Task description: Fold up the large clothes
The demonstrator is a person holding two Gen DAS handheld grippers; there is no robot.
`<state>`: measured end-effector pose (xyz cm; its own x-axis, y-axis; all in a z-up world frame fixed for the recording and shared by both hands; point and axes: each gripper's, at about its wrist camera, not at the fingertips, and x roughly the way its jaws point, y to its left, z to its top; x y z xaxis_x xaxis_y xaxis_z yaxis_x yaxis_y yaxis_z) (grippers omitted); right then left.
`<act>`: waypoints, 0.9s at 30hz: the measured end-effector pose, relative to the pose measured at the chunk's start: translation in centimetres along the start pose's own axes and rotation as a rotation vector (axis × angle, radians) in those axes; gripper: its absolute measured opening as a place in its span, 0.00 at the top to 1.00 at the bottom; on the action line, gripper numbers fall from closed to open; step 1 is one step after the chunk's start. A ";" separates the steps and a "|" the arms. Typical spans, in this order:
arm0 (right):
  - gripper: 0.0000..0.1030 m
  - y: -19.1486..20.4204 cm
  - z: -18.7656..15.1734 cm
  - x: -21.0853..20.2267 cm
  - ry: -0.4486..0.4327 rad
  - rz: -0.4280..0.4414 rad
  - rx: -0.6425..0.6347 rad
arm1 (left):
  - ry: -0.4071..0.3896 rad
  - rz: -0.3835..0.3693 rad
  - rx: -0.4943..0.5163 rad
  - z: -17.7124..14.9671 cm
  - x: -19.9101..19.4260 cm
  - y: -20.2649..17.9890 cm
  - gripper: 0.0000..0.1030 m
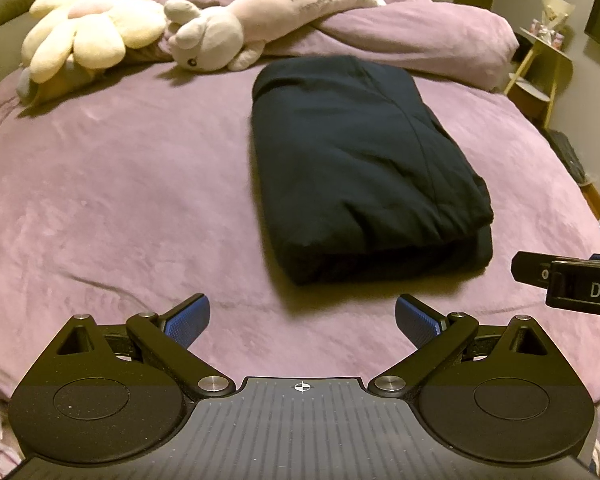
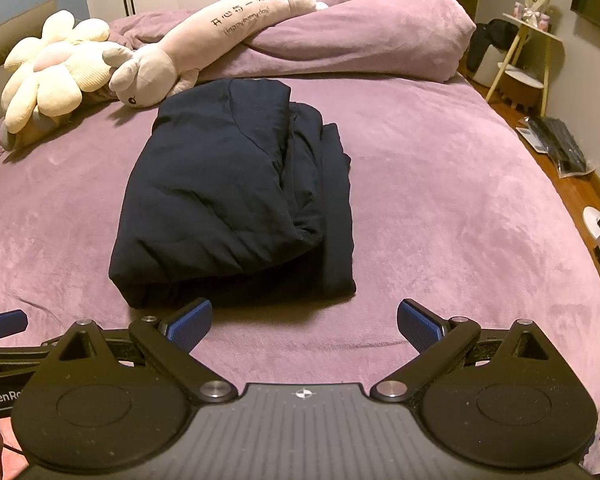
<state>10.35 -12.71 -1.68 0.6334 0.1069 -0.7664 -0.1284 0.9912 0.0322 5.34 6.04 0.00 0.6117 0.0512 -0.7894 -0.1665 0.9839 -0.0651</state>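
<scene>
A dark navy garment (image 1: pixel 356 168) lies folded into a thick rectangular bundle on the purple bed (image 1: pixel 120 184). It also shows in the right wrist view (image 2: pixel 232 200), with layered edges along its right side. My left gripper (image 1: pixel 303 322) is open and empty, held back from the bundle's near edge, above the bed. My right gripper (image 2: pixel 304 324) is open and empty, just short of the bundle's near edge. Part of the right gripper's body (image 1: pixel 572 284) shows at the right edge of the left wrist view.
A cream flower plush (image 1: pixel 88 20) and a long pale plush animal (image 1: pixel 260 16) lie at the head of the bed by a rolled purple duvet (image 2: pixel 360 36). A small yellow-legged side table (image 2: pixel 528 44) and dark items on the wooden floor (image 2: pixel 560 148) are to the right.
</scene>
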 end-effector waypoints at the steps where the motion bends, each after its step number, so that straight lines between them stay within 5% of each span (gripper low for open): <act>1: 0.04 0.0 0.0 0.0 0.001 0.000 0.001 | 0.001 0.000 0.001 0.0 0.0 0.0 0.01; 27: 0.04 0.2 -0.1 0.8 0.017 -0.010 0.013 | 0.024 -0.021 0.000 0.1 0.8 -0.2 0.01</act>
<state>10.74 -12.47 -2.38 0.6215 0.0960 -0.7775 -0.1121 0.9931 0.0330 5.88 5.90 -0.55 0.5960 0.0265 -0.8026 -0.1540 0.9847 -0.0819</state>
